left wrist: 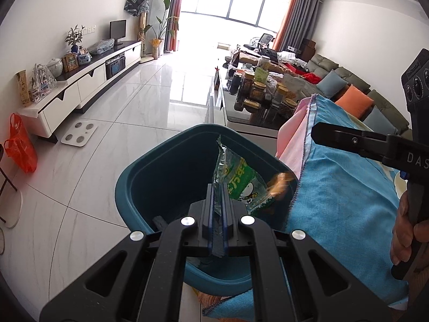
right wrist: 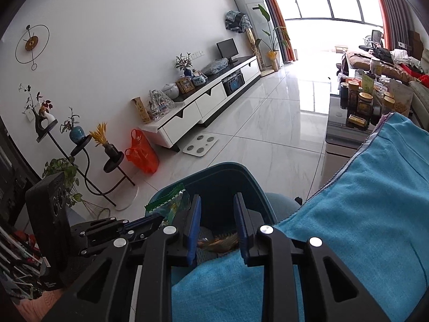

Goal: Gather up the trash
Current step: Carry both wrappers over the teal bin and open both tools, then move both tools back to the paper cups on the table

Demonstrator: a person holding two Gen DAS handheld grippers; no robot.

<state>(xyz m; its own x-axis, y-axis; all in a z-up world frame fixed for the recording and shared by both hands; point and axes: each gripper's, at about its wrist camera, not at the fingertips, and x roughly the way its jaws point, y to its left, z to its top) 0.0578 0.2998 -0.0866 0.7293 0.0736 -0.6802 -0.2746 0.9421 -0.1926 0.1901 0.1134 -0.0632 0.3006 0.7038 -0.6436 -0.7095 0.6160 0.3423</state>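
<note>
Right tongs (right wrist: 217, 225) hang parted and empty over the teal bin (right wrist: 228, 177), a brown scrap (right wrist: 222, 241) lying inside below them, while the left tongs (right wrist: 150, 221) pinch a green wrapper (right wrist: 169, 201) at the rim, blue towel (right wrist: 362, 214) alongside.

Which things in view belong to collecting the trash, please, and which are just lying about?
For the job:
green wrapper, pinched in left gripper
teal bin
brown scrap in it
right gripper, jaws apart

Lying about:
blue towel
orange bag
scale
jars
</note>
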